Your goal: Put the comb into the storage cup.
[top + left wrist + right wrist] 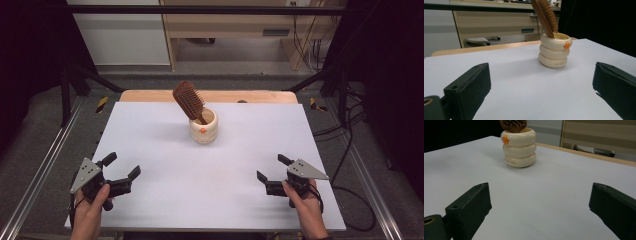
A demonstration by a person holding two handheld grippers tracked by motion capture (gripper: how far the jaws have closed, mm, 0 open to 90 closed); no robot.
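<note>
Brush: a brown wooden hairbrush [189, 99] stands handle-down in the cup, head up and tilted toward the left of the high view, bristles facing the person.
Cup: a cream holder [203, 126] shaped like three stacked rings with a small orange mark on its front, upright at the middle of the table toward the far side.
Table: a white sheet [220, 200] covers the top; a strip of bare wood shows along the far edge.
Left claw: the left claw [122, 166] rests at the near left corner of the table, held in the person's left hand [91, 207]; its jaws are spread wide with nothing between them, aimed toward the cup.
Right claw: the right claw [271, 167] sits at the near right, held in the right hand [305, 202]; jaws likewise spread and empty, pointing toward the cup.
Gap: both claws are well apart from the cup and brush.
Progress: judged from this, nothing is gripped yet; the brush sits untouched in the cup.
Left to do: reaching in, closing on the brush or cup, and whatever handling follows.
</note>
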